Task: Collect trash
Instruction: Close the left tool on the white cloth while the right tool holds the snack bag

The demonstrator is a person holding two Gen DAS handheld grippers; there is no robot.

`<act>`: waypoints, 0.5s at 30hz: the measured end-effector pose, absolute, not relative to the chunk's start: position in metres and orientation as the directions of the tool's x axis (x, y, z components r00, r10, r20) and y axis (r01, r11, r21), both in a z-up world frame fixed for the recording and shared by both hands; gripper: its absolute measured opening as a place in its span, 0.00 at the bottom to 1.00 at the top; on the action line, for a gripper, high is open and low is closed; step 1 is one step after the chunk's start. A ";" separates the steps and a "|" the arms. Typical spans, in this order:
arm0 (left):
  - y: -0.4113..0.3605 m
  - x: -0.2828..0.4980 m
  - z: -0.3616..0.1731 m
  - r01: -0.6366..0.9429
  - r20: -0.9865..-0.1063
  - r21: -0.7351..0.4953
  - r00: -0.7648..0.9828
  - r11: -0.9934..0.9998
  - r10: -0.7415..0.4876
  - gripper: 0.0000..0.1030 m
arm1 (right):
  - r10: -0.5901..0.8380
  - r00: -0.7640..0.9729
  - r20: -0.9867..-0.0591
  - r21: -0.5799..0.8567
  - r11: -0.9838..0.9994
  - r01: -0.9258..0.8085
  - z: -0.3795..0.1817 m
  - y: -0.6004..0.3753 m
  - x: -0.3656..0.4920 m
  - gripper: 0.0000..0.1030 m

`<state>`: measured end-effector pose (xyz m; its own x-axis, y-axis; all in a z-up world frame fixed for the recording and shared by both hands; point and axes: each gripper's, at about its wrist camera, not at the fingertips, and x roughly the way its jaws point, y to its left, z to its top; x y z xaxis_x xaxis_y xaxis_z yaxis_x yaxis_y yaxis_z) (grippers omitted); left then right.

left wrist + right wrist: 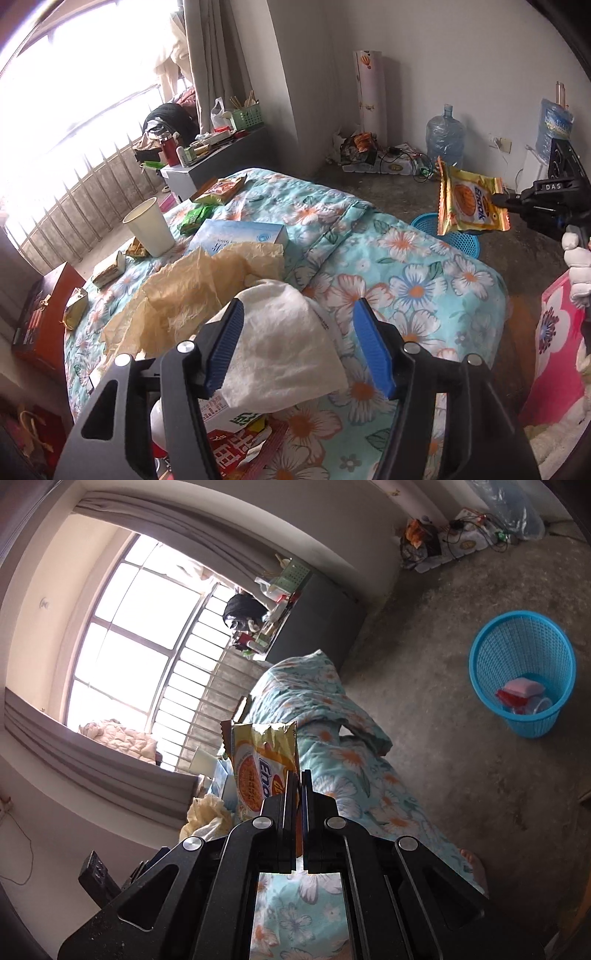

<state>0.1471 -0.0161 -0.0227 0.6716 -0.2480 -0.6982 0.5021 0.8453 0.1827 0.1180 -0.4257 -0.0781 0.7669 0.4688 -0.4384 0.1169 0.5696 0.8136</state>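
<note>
Jaws on my left gripper (299,343) stand spread, straddling a crumpled white paper tissue (284,332) low in the frame's centre; its blue pads (373,350) do not press it. My right gripper (298,794) has its jaws pressed together, pinching a yellow foil snack wrapper (258,764) by one edge, seen in the left view at the right edge, hanging above the floor.

I judge two steps in hand: dropping the wrapper and picking up the tissue. For the wrapper, I'd carry it toward the blue plastic mesh wastebasket (522,672), upper right of the right view, on the concrete floor well apart from the floral blue quilt (406,258), and release only when it hangs over the rim; foil this light may flutter aside. For the tissue, I'd close on its bulk, not a loose corner, so it lifts whole.

Around it: a crinkled tan paper sheet (192,295) touches the tissue on its left and could come up with it. Behind lie a pale blue cardboard box (240,236) and a white paper cup (149,227), standing upright, easily tipped. Small green and yellow wrappers (195,218) lie scattered further back. A red printed carton (236,435) lies under the tissue's lower edge.
</note>
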 end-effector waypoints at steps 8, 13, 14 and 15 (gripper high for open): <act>-0.013 0.147 -0.048 0.465 -0.717 0.270 0.682 0.843 -0.147 0.26 | 0.441 0.777 -0.449 0.792 0.599 0.118 -0.062 -0.419 0.109 0.01; -0.006 0.146 -0.047 0.440 -0.697 0.288 0.706 0.851 -0.129 0.04 | 0.427 0.779 -0.459 0.784 0.607 0.129 -0.056 -0.414 0.103 0.01; -0.003 0.146 -0.047 0.438 -0.692 0.285 0.709 0.853 -0.132 0.02 | 0.426 0.780 -0.459 0.783 0.608 0.129 -0.056 -0.413 0.103 0.01; -0.001 0.146 -0.047 0.435 -0.688 0.279 0.712 0.856 -0.137 0.00 | 0.425 0.781 -0.459 0.783 0.609 0.129 -0.055 -0.412 0.102 0.01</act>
<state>0.1461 -0.0009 -0.0465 0.7124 -0.1375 -0.6881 0.4350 0.8560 0.2794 0.1019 -0.4121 -0.0547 0.7807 0.4245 -0.4585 0.1289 0.6085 0.7830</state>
